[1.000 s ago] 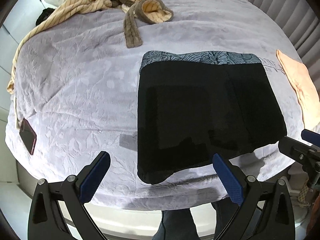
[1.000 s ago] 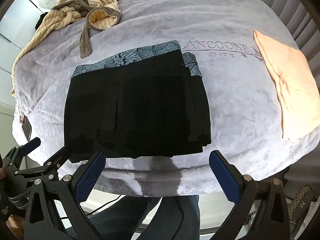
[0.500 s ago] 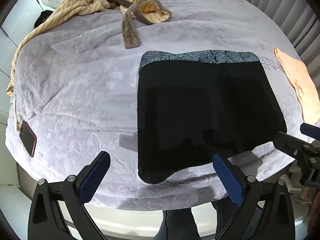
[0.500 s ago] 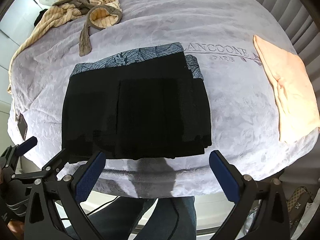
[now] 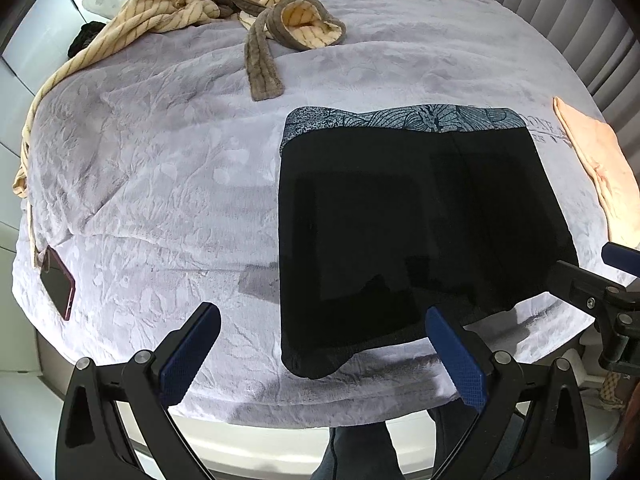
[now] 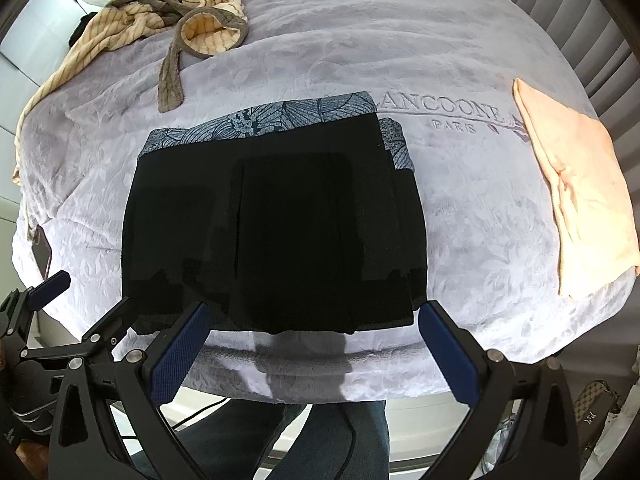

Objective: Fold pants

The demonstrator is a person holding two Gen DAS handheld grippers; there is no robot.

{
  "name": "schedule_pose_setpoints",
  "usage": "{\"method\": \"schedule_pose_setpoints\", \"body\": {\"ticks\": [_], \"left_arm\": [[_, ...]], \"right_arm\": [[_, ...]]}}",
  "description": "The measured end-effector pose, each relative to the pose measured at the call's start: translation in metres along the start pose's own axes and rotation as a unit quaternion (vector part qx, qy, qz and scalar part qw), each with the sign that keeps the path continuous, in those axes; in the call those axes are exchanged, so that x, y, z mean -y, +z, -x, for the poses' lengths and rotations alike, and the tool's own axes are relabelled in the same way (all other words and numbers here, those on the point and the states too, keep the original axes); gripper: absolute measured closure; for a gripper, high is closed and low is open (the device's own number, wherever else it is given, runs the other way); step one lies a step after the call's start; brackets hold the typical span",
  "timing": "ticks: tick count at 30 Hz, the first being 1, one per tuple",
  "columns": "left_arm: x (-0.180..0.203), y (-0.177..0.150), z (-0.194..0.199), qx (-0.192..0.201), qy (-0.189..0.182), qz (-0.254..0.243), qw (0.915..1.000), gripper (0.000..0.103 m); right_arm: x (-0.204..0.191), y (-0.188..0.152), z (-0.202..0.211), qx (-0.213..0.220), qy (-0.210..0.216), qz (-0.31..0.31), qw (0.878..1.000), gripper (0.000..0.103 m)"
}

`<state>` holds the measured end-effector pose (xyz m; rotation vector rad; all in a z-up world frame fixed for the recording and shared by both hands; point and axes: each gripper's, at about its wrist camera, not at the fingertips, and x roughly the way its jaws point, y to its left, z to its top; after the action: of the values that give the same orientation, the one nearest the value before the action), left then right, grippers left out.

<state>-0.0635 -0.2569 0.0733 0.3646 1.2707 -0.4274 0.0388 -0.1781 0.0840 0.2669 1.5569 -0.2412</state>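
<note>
1. Left wrist view: the left gripper [image 5: 320, 344] has its blue-padded fingers [image 5: 188, 354] spread wide with nothing between them, hovering over the near edge of the bed [image 5: 160, 184].
2. The black pants [image 5: 416, 232] lie folded into a flat block on the lilac bedspread, right of centre, with a grey patterned waistband [image 5: 400, 122] along the far edge. The near left corner sags slightly over the edge of the bed.
3. A dark phone [image 5: 57, 282] rests near the left edge of the bed, well apart from the pants. A striped robe [image 5: 224, 12] is heaped at the far side, and a peach cloth [image 5: 600, 168] lies at the right.
4. The right gripper [image 5: 600, 276] shows at the right edge of this view, near the pants' near right corner; whether it touches the fabric cannot be told.
5. Right wrist view: the right gripper [image 6: 314, 344] is also spread wide and empty, its pads just in front of the pants' [image 6: 276, 236] near edge.
6. The left gripper [image 6: 76, 300] appears at lower left, near the pants' left corner, fingers apart.
7. The peach cloth [image 6: 576, 192] lies to the right, well apart from the pants; the robe [image 6: 180, 4] lies at the far left. A person's legs in jeans [image 6: 304, 436] stand below the bed edge.
</note>
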Motion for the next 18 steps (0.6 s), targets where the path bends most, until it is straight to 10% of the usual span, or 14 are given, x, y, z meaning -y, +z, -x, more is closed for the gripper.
{"method": "schedule_pose_setpoints", "body": {"ticks": [18], "left_arm": [[0.0024, 0.0033, -0.0066, -0.006, -0.001, -0.014, 0.9999, 0.000]], "right_arm": [[-0.0010, 0.0049, -0.0059, -0.006, -0.008, 0.004, 1.000, 0.000]]}}
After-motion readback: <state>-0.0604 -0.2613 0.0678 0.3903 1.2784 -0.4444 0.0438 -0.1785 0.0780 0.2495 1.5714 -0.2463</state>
